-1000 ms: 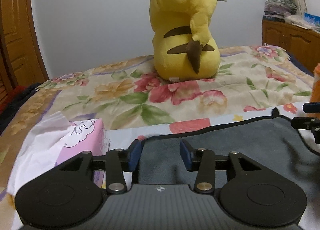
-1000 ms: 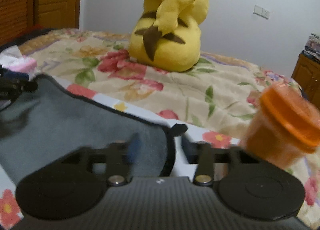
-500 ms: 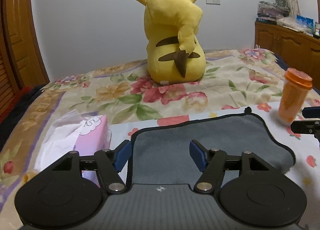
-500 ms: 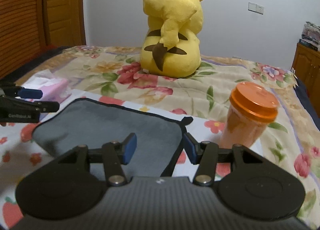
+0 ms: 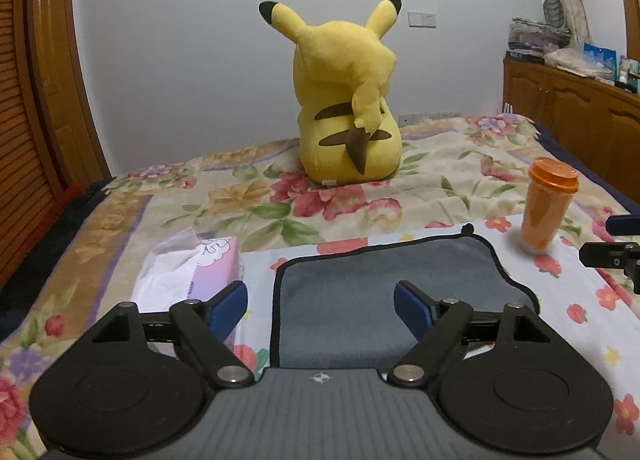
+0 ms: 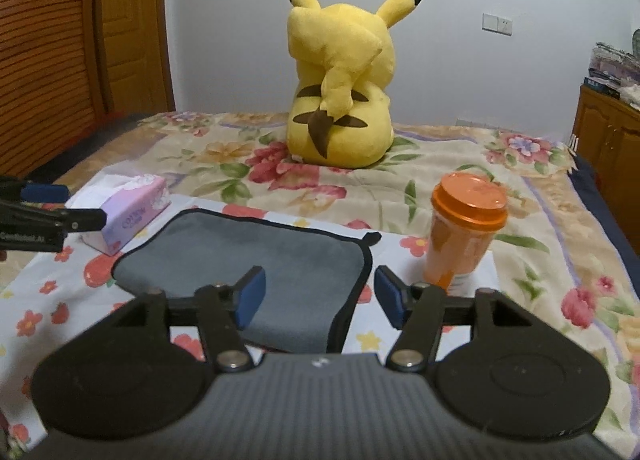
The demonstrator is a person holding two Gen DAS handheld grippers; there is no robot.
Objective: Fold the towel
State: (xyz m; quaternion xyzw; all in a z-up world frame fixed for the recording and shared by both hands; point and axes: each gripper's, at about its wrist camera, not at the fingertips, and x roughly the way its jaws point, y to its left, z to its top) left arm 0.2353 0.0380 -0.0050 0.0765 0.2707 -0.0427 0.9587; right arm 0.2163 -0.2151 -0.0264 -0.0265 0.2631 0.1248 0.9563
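Note:
A grey towel [image 5: 384, 280] with black trim lies folded on a pale floral cloth [image 5: 576, 292] on the bed; it also shows in the right wrist view [image 6: 248, 252]. My left gripper [image 5: 320, 306] is open and empty, held above the towel's near left part. My right gripper [image 6: 318, 298] is open and empty, above the towel's near right edge. Each gripper shows at the edge of the other's view: the right one [image 5: 616, 248], the left one [image 6: 48, 212].
A pink tissue box [image 5: 192, 272] sits left of the towel, also in the right wrist view [image 6: 128, 212]. An orange lidded cup [image 6: 460, 232] stands right of the towel. A yellow plush toy [image 5: 348, 100] sits farther back on the bed. Wooden cabinets [image 5: 580, 108] stand at right.
Both grippers have pulled back and up from the towel and opened wider. The towel has been let go and now lies flat on the bed.

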